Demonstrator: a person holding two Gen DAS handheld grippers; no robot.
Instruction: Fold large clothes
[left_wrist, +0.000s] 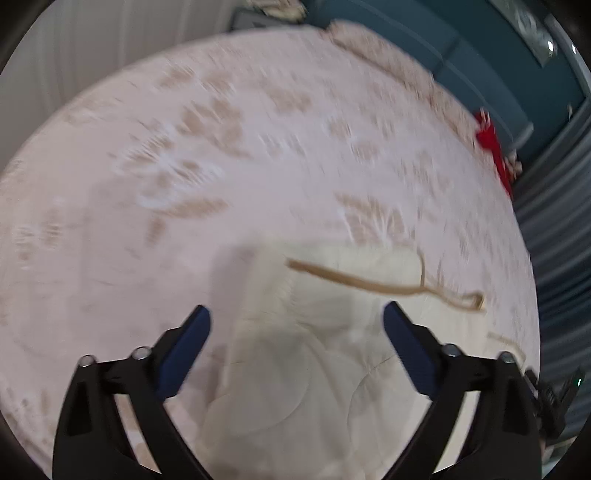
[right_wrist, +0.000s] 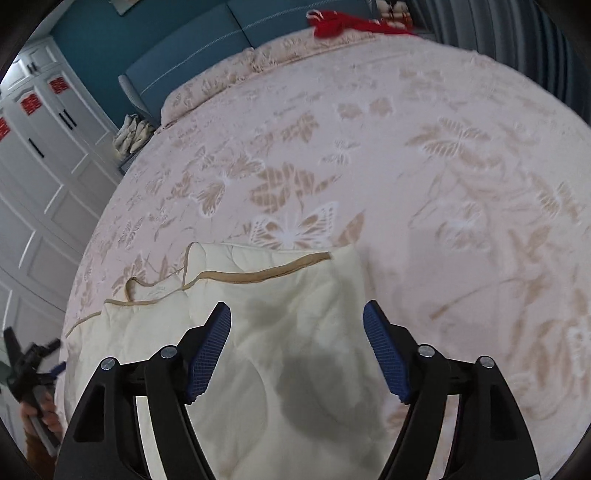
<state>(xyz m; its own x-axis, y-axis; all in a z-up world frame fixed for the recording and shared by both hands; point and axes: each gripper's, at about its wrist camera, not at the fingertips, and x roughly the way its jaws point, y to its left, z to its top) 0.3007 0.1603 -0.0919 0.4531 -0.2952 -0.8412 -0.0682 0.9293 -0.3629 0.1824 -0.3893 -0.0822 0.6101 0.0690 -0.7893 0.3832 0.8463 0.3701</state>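
Observation:
A cream quilted cloth (right_wrist: 280, 306) with tan piping lies folded on the near part of the bed, its top edge doubled over. My right gripper (right_wrist: 297, 321) hangs above it, open, nothing between its blue pads. In the blurred left wrist view the same cream cloth (left_wrist: 325, 354) lies under my left gripper (left_wrist: 297, 321), which is also open and holds nothing. The tan piping (left_wrist: 388, 284) runs across the cloth beyond the left fingertips. At the lower left of the right wrist view, a hand holds the left gripper (right_wrist: 29, 362) off the bed's edge.
The bed wears a pink bedspread (right_wrist: 424, 166) with tan leaf and butterfly patterns. A red cloth (right_wrist: 343, 22) lies at its far end by the blue headboard (right_wrist: 207, 48). White wardrobes (right_wrist: 40, 155) stand to the left, and a grey curtain (left_wrist: 554, 229) hangs beside the bed.

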